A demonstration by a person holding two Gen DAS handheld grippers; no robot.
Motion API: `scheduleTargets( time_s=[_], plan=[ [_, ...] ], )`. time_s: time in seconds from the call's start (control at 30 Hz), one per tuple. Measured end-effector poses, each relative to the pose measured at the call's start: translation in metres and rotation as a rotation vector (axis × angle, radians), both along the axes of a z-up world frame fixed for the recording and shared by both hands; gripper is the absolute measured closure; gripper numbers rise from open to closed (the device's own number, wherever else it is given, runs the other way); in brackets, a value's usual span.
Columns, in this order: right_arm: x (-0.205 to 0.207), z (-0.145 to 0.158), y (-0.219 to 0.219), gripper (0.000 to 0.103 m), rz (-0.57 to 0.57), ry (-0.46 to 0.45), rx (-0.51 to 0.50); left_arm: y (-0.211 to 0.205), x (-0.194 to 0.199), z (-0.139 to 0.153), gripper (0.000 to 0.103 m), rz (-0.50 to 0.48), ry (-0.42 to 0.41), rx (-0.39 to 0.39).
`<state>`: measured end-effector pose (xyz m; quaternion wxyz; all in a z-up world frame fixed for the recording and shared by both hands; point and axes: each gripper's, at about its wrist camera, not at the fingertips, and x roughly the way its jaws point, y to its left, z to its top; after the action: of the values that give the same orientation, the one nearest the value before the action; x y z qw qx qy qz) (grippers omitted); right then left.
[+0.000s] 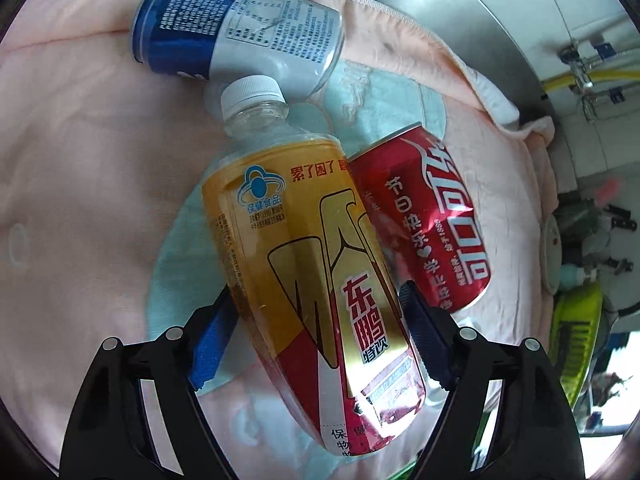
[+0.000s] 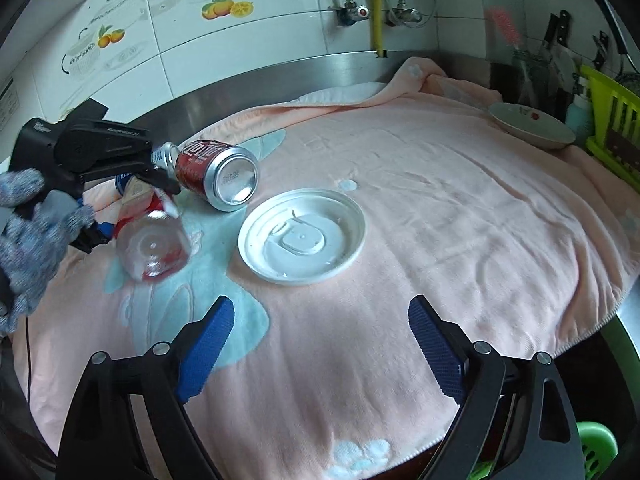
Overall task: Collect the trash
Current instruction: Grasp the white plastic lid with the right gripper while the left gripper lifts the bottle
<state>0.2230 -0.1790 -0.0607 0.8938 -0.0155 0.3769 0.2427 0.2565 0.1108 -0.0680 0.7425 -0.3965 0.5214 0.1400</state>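
The left claw (image 1: 316,328) has its blue pads on both sides of the yellow bottle (image 1: 312,280), but I cannot tell if they squeeze it. Beside it lie the blue can (image 1: 236,28) and red can (image 1: 424,216). The right claw (image 2: 320,344) is wide and empty, near the white lid (image 2: 302,236). Nothing looks collected yet. A pink towel (image 2: 440,220) covers the steel tabletop (image 2: 280,80) by a tiled wall (image 2: 280,0).

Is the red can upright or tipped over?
Tipped over. The red can lies on its side on the towel, its silver base facing the right camera.
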Motion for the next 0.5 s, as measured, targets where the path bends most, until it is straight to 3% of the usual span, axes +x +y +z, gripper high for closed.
scheduleTargets(
  time_s=[0.23, 0.5],
  plan=[
    [0.025, -0.002, 0.026, 0.011, 0.027, 0.016, -0.047, 0.013, -0.011, 0.004, 0.025, -0.118, 0.045, 0.062],
    [0.049, -0.007, 0.051, 0.009, 0.071, 0.039, -0.112, 0.022, -0.018, 0.006, 0.025, -0.187, 0.066, 0.102]
  ],
)
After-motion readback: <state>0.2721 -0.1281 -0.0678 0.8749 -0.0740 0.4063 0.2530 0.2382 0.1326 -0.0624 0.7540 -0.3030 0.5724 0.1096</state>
